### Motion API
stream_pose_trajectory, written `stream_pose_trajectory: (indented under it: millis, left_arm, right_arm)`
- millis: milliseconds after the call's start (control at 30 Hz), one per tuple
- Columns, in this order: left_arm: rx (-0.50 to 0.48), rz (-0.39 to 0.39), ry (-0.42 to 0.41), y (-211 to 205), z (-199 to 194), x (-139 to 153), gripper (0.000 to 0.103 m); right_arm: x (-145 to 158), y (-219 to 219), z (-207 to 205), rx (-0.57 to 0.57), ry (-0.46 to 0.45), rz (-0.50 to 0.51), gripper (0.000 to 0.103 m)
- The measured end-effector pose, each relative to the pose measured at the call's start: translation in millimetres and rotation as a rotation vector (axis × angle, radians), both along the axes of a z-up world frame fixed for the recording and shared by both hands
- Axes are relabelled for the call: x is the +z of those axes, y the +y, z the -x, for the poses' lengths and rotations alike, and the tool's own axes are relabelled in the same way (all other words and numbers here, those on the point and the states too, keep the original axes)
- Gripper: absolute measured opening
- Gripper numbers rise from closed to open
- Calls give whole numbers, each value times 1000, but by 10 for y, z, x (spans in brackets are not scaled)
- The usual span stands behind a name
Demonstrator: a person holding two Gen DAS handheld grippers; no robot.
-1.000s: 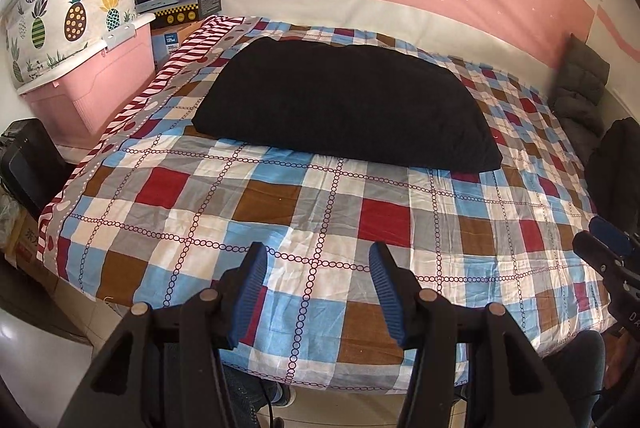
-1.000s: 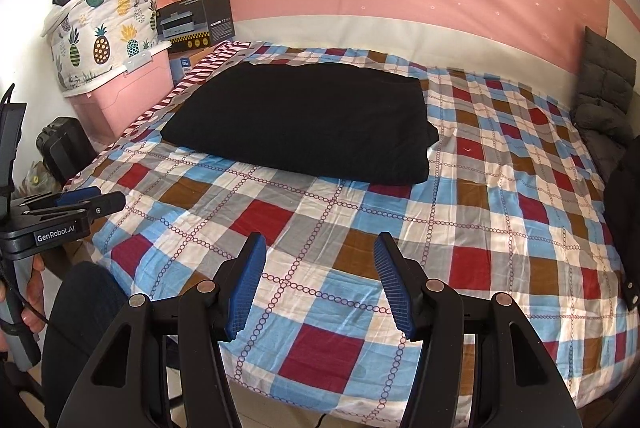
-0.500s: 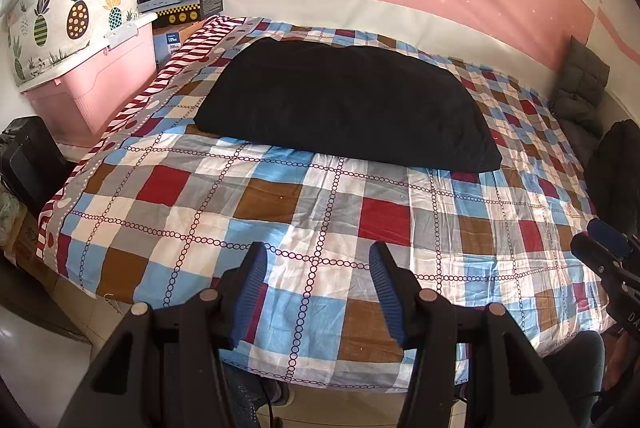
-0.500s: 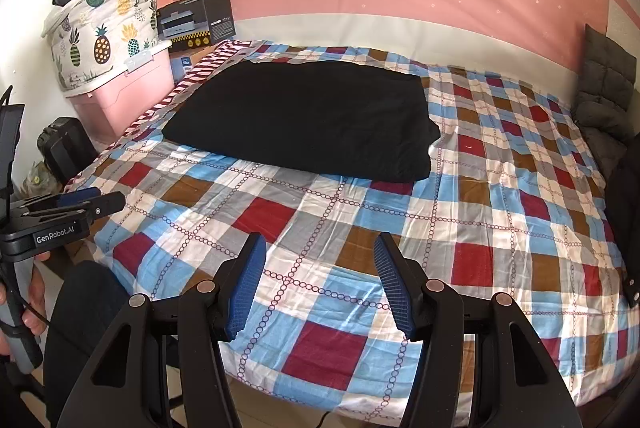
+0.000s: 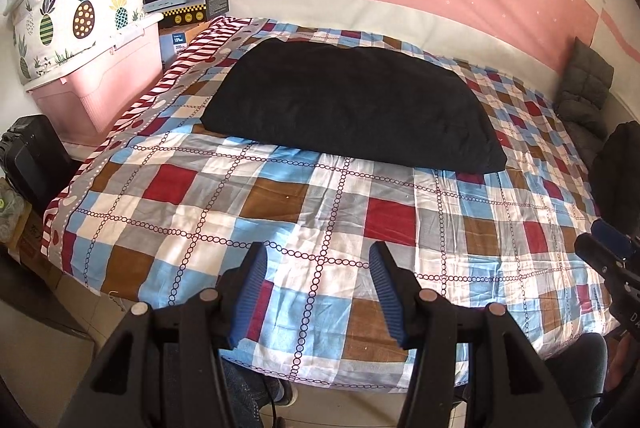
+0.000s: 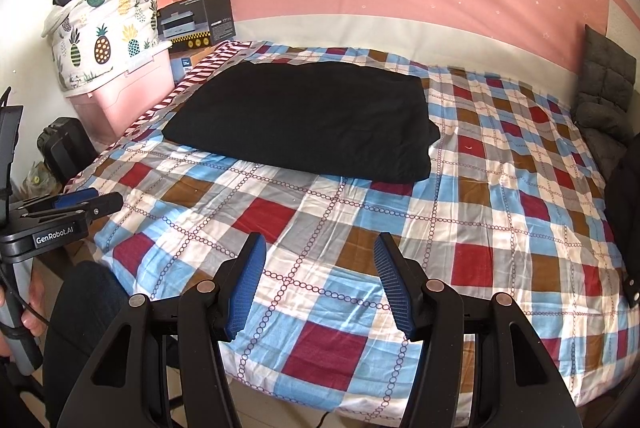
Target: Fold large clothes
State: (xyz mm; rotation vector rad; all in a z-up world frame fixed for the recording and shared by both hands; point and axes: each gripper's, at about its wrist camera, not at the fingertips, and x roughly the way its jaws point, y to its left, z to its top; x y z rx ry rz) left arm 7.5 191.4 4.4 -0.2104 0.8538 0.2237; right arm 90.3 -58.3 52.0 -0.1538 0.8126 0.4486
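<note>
Nothing has shifted since the earlier frames; both tools hold the same pose. Left tool (image 5: 316,292) hangs over the near edge of the bed, blue-padded jaws parted, nothing between them. Right tool (image 6: 318,284) likewise gapes, empty, above the checked red, blue, brown and white bedsheet (image 6: 500,212). Folded black garment (image 5: 352,108) lies flat on the far half of the bed, well apart from both tools. Pink plastic storage box (image 5: 100,84) stands beside the bed at left, pineapple-print fabric bag (image 5: 76,0) on top.

Left gripper (image 5: 318,260) and right gripper (image 6: 320,250): jaws apart, empty, angled downward.
</note>
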Motion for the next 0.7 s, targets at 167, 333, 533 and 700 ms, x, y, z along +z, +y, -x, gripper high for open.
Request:
stream_pose_trajectory:
  millis: [167, 333, 533, 700]
  left_arm:
    - [7, -18, 7, -21, 0, 2, 55]
    - [10, -33, 10, -35, 1, 7, 55]
    - [12, -27, 24, -47, -11, -25, 55]
    - [6, -43, 24, -64, -17, -20, 55]
  right_arm:
    - [-3, -8, -1, 1, 2, -3, 57]
    - [-3, -10, 2, 1, 2, -4, 57]
    - [-6, -12, 8, -1, 3, -2, 57]
    - [-9, -22, 10, -1, 2, -3, 57]
